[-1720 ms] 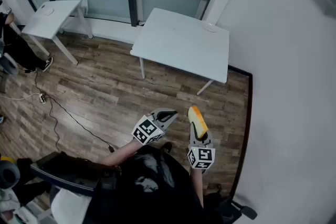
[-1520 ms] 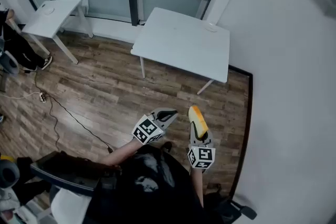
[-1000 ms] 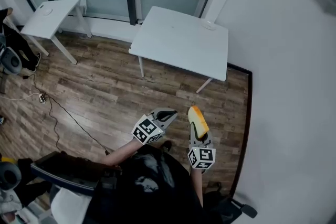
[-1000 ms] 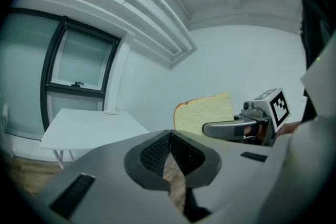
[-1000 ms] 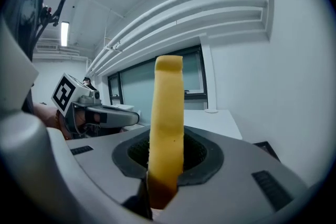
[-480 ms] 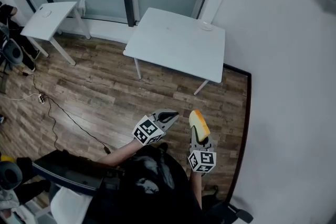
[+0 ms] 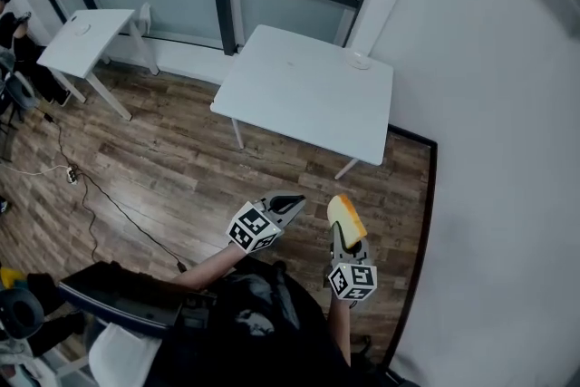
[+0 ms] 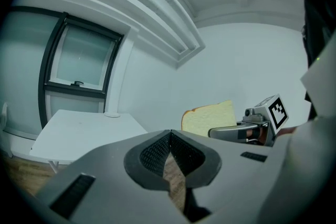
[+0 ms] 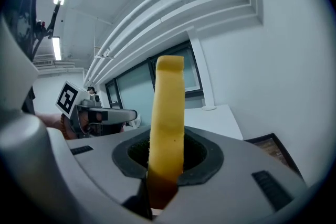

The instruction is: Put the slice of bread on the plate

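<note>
Standing on edge, the slice of bread (image 9: pixel 167 128) is clamped between the jaws of your right gripper (image 7: pixel 339 236) — held in the air above the wood floor (image 7: pixel 163 168). Your left gripper (image 7: pixel 292 203) sits just beside it, jaws together with nothing in them. The plate (image 7: pixel 361 61) lies at the far corner of the white worktop (image 7: pixel 290 95) — well apart from the bread.

My left gripper (image 7: pixel 294 202) and right gripper (image 7: pixel 338 238): same build. Grey moulded bodies, black mesh-textured pads (image 8: pixel 157 152), and a white cube (image 7: pixel 253 228) with black square markers at the near end of each. I'm wearing a black T-shirt (image 7: pixel 245 322) with a pale print.
</note>
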The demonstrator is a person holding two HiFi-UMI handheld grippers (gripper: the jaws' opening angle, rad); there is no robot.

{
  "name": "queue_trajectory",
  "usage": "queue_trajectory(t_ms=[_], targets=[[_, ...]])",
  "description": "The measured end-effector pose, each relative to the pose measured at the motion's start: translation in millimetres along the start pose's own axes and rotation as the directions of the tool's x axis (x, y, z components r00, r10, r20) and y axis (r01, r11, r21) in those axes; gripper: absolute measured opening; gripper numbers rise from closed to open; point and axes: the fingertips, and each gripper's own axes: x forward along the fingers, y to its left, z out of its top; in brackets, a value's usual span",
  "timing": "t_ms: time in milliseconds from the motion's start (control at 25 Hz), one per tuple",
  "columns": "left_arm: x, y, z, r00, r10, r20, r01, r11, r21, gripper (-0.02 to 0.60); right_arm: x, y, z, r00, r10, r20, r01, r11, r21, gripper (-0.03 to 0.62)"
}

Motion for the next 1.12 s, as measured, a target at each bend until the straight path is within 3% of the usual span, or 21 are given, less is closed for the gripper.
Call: queue_trajectory(t_ms=[280,560,680,880,1120], targets=[[24.5,57.2,26.8,0.998,-0.069,0.0,0.069,0.997,0.019,0.005,79.4,5.3,37.7,1.0,-0.01,-0.018,0.009,0.998,-0.061,0.098],[41.1,117.6,37.9,0.993,-0.115,-0.026,0.116,0.993,0.026,0.006,144.3,8.9,47.6,0.999,-0.02,-0.035,0.019,0.999,-0.041,0.098],[49.2,131.9,37.6,0.993,-0.117,-0.031,0.116,0.993,-0.007,0.005,164.3,5.1,46.9,0.998,-0.005,-0.058,0.003,0.999,-0.035,0.098],[84.0,150.5,38.7,0.992,-0.117,-0.054,0.115,0.993,-0.033,0.005,200.7,-24.6,59.6,0.996,0.021,-0.084,-0.025,0.999,-0.042,0.098],[142.3,182.5,67.0,0.996,-0.066,-0.053,0.063,0.997,-0.049,0.006,236.4,-78.5,93.1,0.995,0.066,-0.076,-0.07,0.996,-0.047,0.098]])
